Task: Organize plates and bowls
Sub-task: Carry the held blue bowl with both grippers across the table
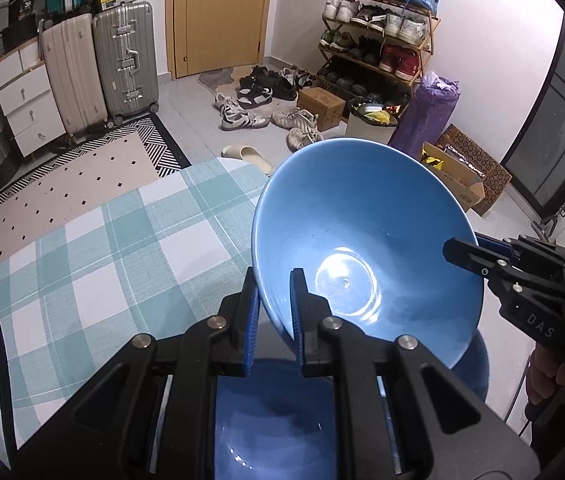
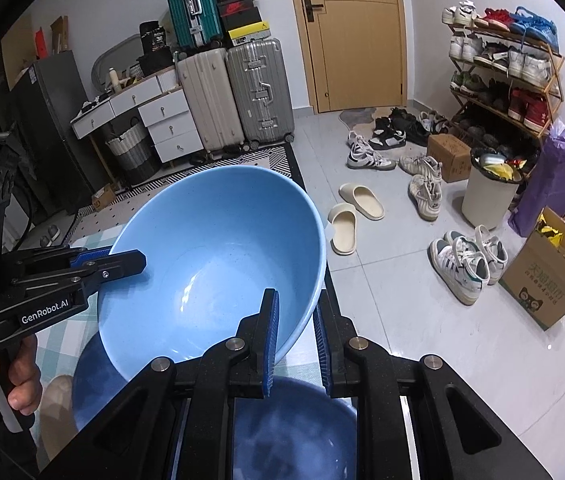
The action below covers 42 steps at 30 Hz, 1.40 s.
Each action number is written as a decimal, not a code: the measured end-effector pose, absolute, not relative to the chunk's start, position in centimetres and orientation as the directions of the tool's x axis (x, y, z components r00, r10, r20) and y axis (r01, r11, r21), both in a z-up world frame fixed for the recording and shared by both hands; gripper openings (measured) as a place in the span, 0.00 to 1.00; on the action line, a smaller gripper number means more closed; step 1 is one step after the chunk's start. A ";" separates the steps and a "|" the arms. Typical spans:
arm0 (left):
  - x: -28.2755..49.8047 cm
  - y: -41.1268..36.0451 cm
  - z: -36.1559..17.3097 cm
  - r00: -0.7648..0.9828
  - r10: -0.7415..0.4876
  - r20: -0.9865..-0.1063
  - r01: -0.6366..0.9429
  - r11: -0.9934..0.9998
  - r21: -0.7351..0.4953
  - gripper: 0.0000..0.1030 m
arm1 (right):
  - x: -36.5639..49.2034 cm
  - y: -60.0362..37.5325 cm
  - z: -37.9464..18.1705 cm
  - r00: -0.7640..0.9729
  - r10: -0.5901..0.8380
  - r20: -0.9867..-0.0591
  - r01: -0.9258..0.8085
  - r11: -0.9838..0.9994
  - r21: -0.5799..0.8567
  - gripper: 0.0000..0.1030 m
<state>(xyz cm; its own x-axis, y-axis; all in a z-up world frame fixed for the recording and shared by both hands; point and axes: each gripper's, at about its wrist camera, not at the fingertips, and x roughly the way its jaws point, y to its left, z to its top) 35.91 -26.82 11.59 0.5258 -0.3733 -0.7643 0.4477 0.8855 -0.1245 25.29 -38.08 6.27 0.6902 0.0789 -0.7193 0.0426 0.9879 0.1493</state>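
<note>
A light blue bowl [image 1: 366, 240] is held tilted in the air by both grippers, above a darker blue dish [image 1: 274, 420] that lies on the table under it. My left gripper [image 1: 276, 320] is shut on the bowl's near rim. My right gripper [image 2: 296, 340] is shut on the opposite rim; it shows at the right of the left wrist view [image 1: 466, 254]. In the right wrist view the bowl [image 2: 210, 264] fills the centre, the left gripper [image 2: 122, 260] clamps its left rim, and the dark blue dish [image 2: 294, 432] lies below.
The table has a teal and white checked cloth [image 1: 102, 264]. Its far edge is close behind the bowl. Beyond are a floor with shoes and slippers [image 2: 346, 216], a white bin [image 2: 486, 196], cardboard boxes [image 2: 550, 280], suitcases [image 2: 234, 92] and a shoe rack [image 2: 502, 76].
</note>
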 end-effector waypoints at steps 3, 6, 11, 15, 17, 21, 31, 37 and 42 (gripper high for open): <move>34.8 -26.1 12.5 0.533 -0.377 -0.758 0.443 0.887 -0.130 0.10 | 25.0 -37.7 6.9 0.694 0.084 -0.715 0.031 0.989 0.146 0.17; 33.4 -25.0 13.5 0.542 -0.380 -0.750 0.433 0.891 -0.138 0.10 | 24.5 -37.0 7.4 0.698 0.093 -0.710 0.018 0.989 0.147 0.17; 31.1 -23.2 14.7 0.563 -0.373 -0.737 0.416 0.899 -0.138 0.10 | 23.5 -35.6 8.2 0.706 0.111 -0.699 -0.009 0.989 0.147 0.17; 29.5 -21.6 15.5 0.577 -0.361 -0.732 0.397 0.908 -0.135 0.10 | 22.7 -34.1 8.7 0.711 0.127 -0.691 -0.034 0.989 0.147 0.17; 28.6 -20.8 15.8 0.585 -0.352 -0.731 0.388 0.913 -0.129 0.10 | 22.4 -33.5 8.8 0.713 0.138 -0.688 -0.048 0.988 0.148 0.17; 27.2 -19.1 16.1 0.592 -0.339 -0.731 0.365 0.922 -0.132 0.10 | 22.0 -32.1 9.1 0.712 0.156 -0.684 -0.076 0.986 0.146 0.17; 24.9 -16.3 16.0 0.597 -0.322 -0.735 0.330 0.933 -0.142 0.10 | 21.2 -29.3 9.0 0.700 0.191 -0.688 -0.125 0.981 0.145 0.17; 23.9 -15.8 15.6 0.594 -0.314 -0.740 0.314 0.938 -0.147 0.10 | 20.6 -28.4 8.5 0.692 0.204 -0.692 -0.142 0.979 0.146 0.17; 23.3 -15.1 14.7 0.585 -0.318 -0.746 0.306 0.938 -0.161 0.10 | 20.5 -28.1 7.9 0.681 0.216 -0.700 -0.151 0.976 0.154 0.17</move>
<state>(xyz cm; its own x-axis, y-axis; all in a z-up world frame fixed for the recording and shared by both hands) 23.27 -15.10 14.69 0.5849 -0.3184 -0.7460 0.3056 0.9385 -0.1609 20.49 -28.14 7.90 0.6812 0.2159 -0.6995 -0.1511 0.9764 0.1542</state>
